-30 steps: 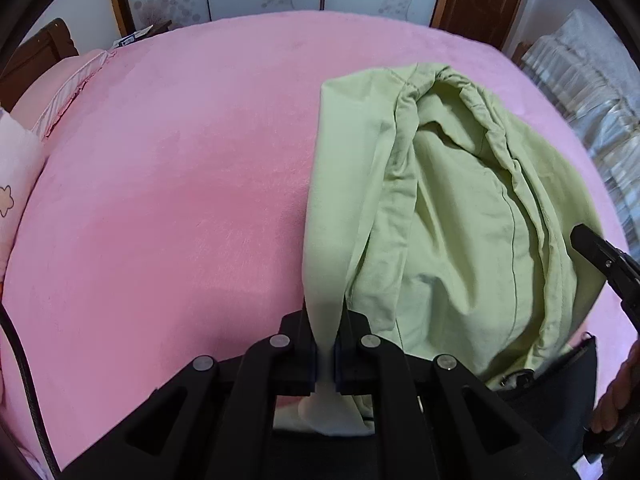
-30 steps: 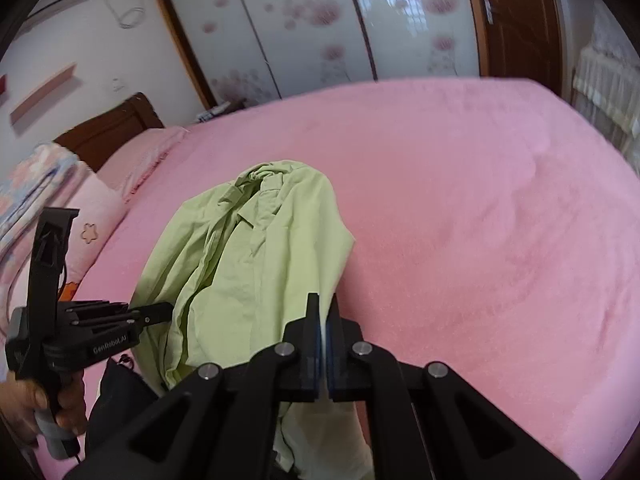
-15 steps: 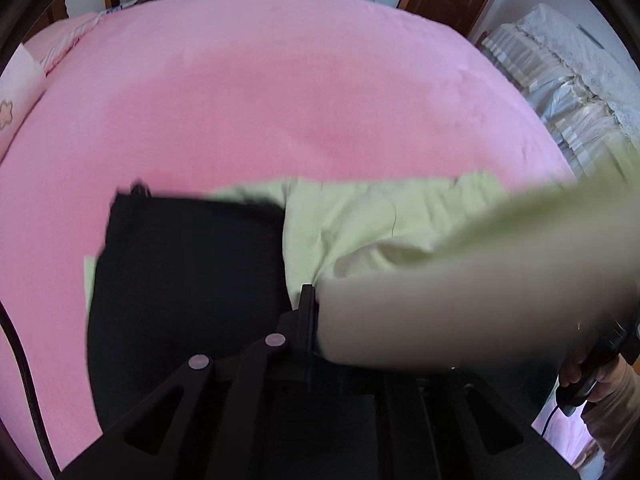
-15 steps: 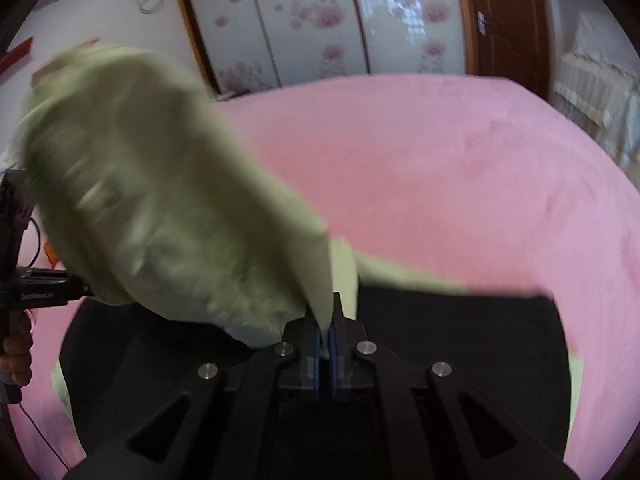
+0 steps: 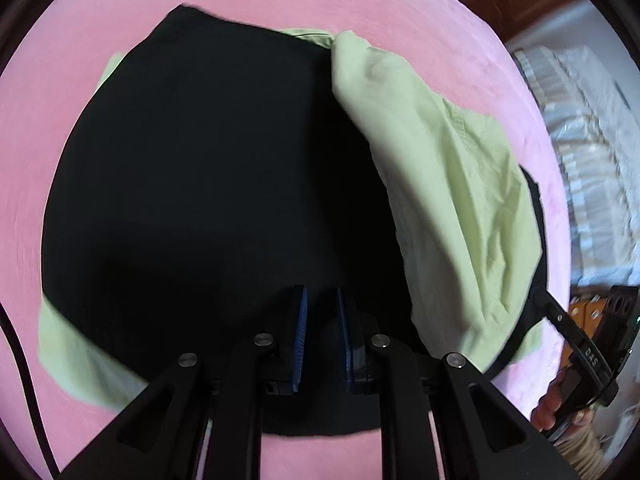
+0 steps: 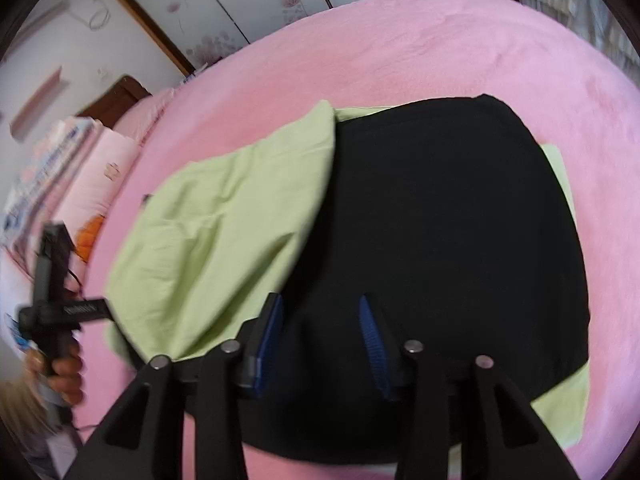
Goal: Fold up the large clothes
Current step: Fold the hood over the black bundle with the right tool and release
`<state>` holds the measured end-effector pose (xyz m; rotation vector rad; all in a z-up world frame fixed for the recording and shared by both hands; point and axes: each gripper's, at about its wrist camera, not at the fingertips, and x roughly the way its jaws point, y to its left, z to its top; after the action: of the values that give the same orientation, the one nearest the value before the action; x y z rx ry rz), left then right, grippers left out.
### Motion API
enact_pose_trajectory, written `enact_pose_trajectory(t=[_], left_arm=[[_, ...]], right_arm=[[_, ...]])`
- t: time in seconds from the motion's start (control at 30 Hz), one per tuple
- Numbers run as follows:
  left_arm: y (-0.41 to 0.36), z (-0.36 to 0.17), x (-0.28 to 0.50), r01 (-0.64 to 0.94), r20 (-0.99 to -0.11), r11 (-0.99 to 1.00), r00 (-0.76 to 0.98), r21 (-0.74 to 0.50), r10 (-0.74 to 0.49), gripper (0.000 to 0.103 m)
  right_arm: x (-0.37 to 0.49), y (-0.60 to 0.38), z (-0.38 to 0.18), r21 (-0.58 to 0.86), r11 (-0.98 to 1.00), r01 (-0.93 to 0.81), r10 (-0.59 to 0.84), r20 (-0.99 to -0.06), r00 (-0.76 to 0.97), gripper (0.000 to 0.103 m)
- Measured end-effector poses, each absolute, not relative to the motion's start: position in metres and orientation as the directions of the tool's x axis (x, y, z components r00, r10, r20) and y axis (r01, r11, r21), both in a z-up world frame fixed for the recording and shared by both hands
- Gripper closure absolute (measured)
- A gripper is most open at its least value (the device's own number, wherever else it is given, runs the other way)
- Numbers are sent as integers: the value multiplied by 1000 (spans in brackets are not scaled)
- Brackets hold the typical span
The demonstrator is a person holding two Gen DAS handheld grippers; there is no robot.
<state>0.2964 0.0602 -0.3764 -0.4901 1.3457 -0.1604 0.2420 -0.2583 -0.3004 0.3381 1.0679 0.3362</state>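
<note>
Both my grippers have just let go, left gripper (image 5: pixel 320 336) parted slightly and right gripper (image 6: pixel 320 332) spread wider, nothing between them, leaving the green shirt (image 6: pixel 224 232) flipped over the black board (image 6: pixel 440 240) mid-bed (image 6: pixel 400 40), one fold done.

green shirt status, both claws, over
Left claw and right claw just opened, nothing between pads. Green shirt on pink bed, one side folded over black panel. No obstruction seen.
</note>
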Motion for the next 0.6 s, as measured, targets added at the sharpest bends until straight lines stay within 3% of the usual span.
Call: enact_pose_trajectory(t=[0.07,0.23,0.33,0.6], left_arm=[[63,-371,280,-216,-873,856,261,-470,-413,91],[66,-356,256,-297,-814,771,357,-563,-457,91],[48,-349,254,-258,-818,799,375,-543,-436,84],[30,-344,274,-211,-850,847,334,-488,-406,83]], right_arm=[[240,-256,-297,478,873,-97,468,-765,442,51],[245,-236,-302,505,856,-109,500,-756,423,50],[248,-226,-308,473,873,-117,477,-782,402,50],[246,-221,-320,458,885,-82,451,-799,397,50]])
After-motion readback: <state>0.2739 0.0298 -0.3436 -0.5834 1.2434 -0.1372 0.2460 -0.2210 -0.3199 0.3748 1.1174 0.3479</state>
